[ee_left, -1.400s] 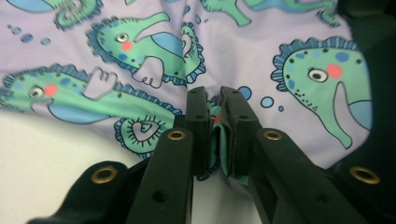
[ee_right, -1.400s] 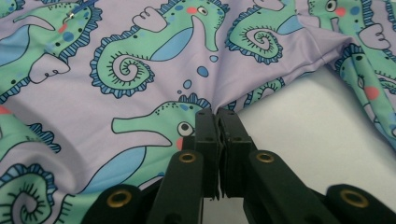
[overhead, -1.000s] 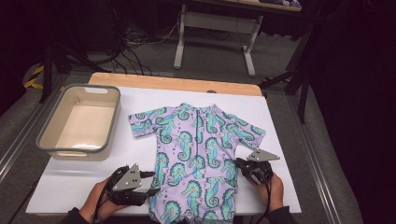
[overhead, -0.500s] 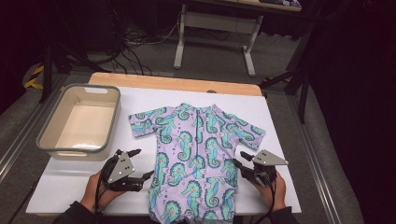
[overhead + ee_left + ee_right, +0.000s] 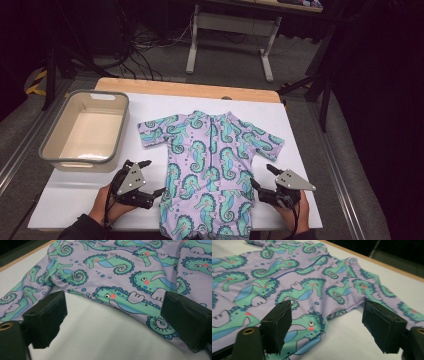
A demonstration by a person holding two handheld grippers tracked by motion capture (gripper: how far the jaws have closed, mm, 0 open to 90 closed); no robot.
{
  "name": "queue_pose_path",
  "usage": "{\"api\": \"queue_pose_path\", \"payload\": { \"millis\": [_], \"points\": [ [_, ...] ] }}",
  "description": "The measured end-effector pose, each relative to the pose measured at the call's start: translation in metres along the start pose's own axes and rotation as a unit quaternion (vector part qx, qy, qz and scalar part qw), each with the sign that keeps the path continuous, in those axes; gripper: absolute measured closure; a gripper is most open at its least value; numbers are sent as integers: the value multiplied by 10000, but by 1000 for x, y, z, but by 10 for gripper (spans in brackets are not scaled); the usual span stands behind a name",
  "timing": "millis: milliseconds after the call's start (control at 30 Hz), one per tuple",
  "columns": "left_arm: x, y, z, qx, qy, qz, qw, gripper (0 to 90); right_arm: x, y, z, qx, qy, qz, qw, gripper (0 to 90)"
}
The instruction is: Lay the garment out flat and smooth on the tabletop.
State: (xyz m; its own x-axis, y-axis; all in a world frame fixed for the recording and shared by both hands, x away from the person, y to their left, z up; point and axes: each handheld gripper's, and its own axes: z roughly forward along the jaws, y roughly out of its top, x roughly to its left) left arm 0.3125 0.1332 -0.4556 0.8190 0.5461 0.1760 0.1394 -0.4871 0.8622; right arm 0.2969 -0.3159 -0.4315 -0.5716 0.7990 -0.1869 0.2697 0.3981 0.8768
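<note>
Seahorse swimsuit (image 5: 210,170) lies flat on surface (image 5: 310,130) — left hand-held gripper (image 5: 148,176) and right hand-held gripper (image 5: 263,176) just opened, jaws apart, nothing held. Regrip hems evenly — fold squarely.

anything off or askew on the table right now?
Nothing stands out. The seahorse swimsuit lies flat and spread on the white table, with its bottom hem at the near edge. The beige bin sits upright, nothing inside. The left gripper and right gripper flank the suit, jaws just opened, holding nothing.
</note>
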Motion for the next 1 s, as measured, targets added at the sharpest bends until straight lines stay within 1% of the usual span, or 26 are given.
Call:
{"api": "queue_pose_path", "payload": {
  "millis": [33, 100, 133, 200, 233, 300, 333, 400, 533, 567, 633, 667, 700, 767, 800, 1000],
  "points": [
    [-1, 0, 0, -8, -3, -10, 10000, 78, 1, 0, -1, -27, -99, -60, 9999, 216],
    [-1, -1, 0, 1, 7, -25, 10000, 76, 3, -2, -5, -201, -204, -130, 9995, 216],
    [-1, -1, 0, 22, 26, -25, 10000, 76, 4, -3, -7, -305, -266, -125, 9991, 215],
    [0, -2, -2, 13, 10, -31, 10000, 83, 4, -4, -8, -373, -302, -111, 9988, 211],
    [-1, -2, -3, 19, 37, -39, 10000, 92, 4, -4, -9, -387, -290, -119, 9988, 210],
    [-1, -3, -3, 49, -9, -73, 10000, 91, 5, -5, -8, -372, -270, -107, 9989, 199],
    [-1, -3, -3, 107, -8, -73, 9999, 90, 5, -5, -7, -377, -252, -99, 9989, 200],
    [-2, -5, -3, 144, 40, -73, 9999, 81, 4, -5, -6, -354, -138, -65, 9993, 201],
    [1, -8, -5, 194, 185, -134, 9996, 80, 5, -4, -3, -342, -46, -71, 9994, 199],
    [1, -8, -6, 168, 186, -192, 9995, 91, 5, -4, -2, -346, -18, -73, 9994, 198],
    [3, -10, -8, 170, 235, -230, 9993, 95, 6, -3, 0, -336, 4, -109, 9994, 198],
    [4, -11, -10, 145, 277, -262, 9992, 94, 6, -3, 1, -334, 12, -121, 9994, 197],
    [4, -12, -11, 110, 272, -319, 9991, 93, 6, -3, 2, -339, 29, -119, 9994, 197],
    [5, -13, -13, 137, 325, -316, 9989, 93, 5, -2, 5, -310, 91, -131, 9994, 198],
    [5, -14, -14, 120, 311, -360, 9988, 90, 6, -1, 7, -310, 99, -139, 9994, 197],
    [6, -17, -18, 173, 332, -341, 9987, 95, 5, 0, 12, -295, 165, -175, 9993, 192]
  ]
}}
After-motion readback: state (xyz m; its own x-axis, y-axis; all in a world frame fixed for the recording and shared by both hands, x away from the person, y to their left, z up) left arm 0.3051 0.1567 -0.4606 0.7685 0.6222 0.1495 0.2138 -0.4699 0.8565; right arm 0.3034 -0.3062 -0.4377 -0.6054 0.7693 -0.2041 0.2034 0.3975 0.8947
